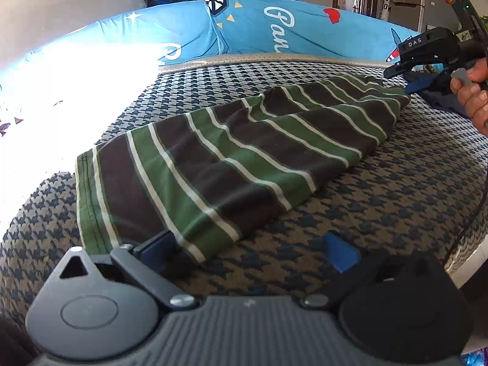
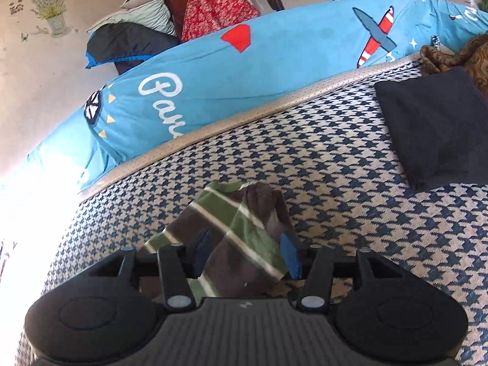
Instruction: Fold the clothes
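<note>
Both grippers flank the green, brown and white striped cloth garment [image 1: 231, 158] on the houndstooth bed [image 1: 396, 189]: right gripper [image 2: 245, 254] pinches one end, left gripper [image 1: 247, 250] gapes unladen beside the hem, likely stretching it flat.

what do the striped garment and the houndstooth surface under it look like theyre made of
Striped garment: looks like soft matte knit, probably cotton jersey; it drapes limp, wrinkles softly, and has a stitched hem.
Houndstooth surface: seemingly a thicker woven or textured upholstery fabric; coarse pattern, no sheen, padded rounded edge.

One striped garment [image 1: 231, 158], one folded dark cloth [image 2: 439, 128], two grippers (each blue-padded), one blue pillow [image 2: 244, 70].
</note>
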